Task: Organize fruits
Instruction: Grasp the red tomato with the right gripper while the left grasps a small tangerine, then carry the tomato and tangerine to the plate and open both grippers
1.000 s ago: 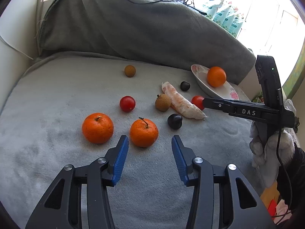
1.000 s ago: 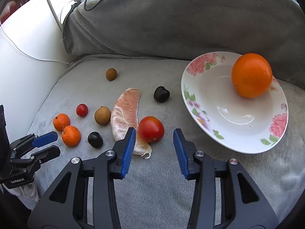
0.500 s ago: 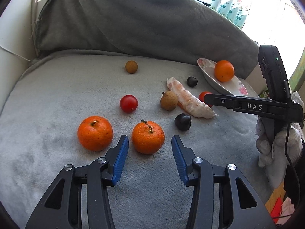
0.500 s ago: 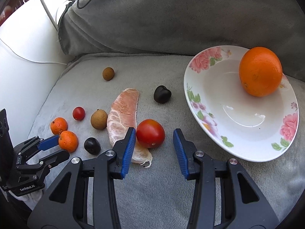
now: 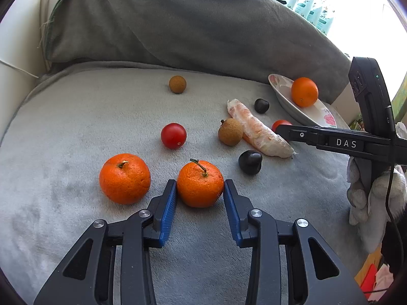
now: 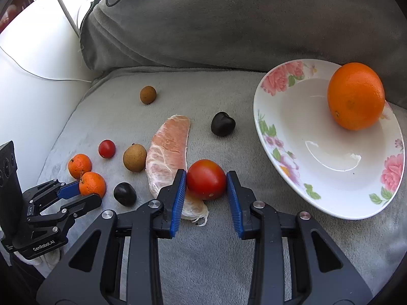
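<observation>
- Grey blanket (image 5: 76, 127) is spread over the seat, with a bunched fold at the back.
- Floral plate (image 6: 318, 178) is tilted at the blanket's right; a large orange (image 6: 356, 96) is seated on its far rim.
- Left gripper (image 5: 200, 203) has just been closing; its blue pads (image 5: 169, 211) are pressed on both sides of a stemmed mandarin (image 5: 200, 184), which is seated on the blanket.
- Right gripper (image 6: 206, 198) has just been closing too; a red tomato (image 6: 206, 179) is clamped between its pads (image 6: 178, 200), touching the pomelo segment's near end.
- Peeled pomelo segment (image 6: 169, 157) is laid lengthwise mid-blanket.
- Second mandarin (image 5: 124, 178) is placed just beside the gripped one, apart from it.
- Larger longan (image 5: 230, 131) is touching the segment's side; a smaller one (image 5: 177, 84) is well apart at the back.
- Cherry tomato (image 5: 173, 135) is seen between the mandarins and the far longan.
- Two dark cherries are noted: one (image 5: 250, 161) near the gripped mandarin, one (image 6: 222, 123) between segment and plate.
</observation>
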### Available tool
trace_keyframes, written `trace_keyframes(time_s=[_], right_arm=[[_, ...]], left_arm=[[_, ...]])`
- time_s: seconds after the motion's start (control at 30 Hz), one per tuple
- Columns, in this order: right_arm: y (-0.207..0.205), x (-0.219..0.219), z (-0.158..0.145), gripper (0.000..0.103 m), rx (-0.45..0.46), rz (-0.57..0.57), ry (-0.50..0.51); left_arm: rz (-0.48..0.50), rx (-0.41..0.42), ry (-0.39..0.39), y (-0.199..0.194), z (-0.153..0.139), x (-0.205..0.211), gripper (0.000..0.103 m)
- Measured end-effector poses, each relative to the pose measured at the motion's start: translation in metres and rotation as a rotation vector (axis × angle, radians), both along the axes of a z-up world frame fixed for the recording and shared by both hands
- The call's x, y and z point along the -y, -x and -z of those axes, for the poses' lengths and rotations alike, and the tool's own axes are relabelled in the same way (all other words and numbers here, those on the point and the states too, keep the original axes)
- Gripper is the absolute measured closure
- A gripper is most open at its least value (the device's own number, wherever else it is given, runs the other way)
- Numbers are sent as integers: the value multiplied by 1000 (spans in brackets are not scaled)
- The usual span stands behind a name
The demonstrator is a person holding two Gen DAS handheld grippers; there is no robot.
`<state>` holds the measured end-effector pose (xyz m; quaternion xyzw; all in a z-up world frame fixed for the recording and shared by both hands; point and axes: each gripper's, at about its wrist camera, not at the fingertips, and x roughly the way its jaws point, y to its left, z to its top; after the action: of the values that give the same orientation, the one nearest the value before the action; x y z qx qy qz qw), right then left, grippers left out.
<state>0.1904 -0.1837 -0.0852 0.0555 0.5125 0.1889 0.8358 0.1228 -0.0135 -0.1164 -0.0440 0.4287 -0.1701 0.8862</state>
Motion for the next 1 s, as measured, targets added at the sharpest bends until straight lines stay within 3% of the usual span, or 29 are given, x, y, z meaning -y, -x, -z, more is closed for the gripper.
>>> trace_keyframes(time_s=[0.57, 1.0], right_arm=[[19, 16, -28, 70, 61, 2, -27], [36, 62, -55, 70, 135, 73, -6]], left_arm=[[9, 44, 38, 8, -19, 5, 68], [95, 107, 64, -10, -41, 47, 68]])
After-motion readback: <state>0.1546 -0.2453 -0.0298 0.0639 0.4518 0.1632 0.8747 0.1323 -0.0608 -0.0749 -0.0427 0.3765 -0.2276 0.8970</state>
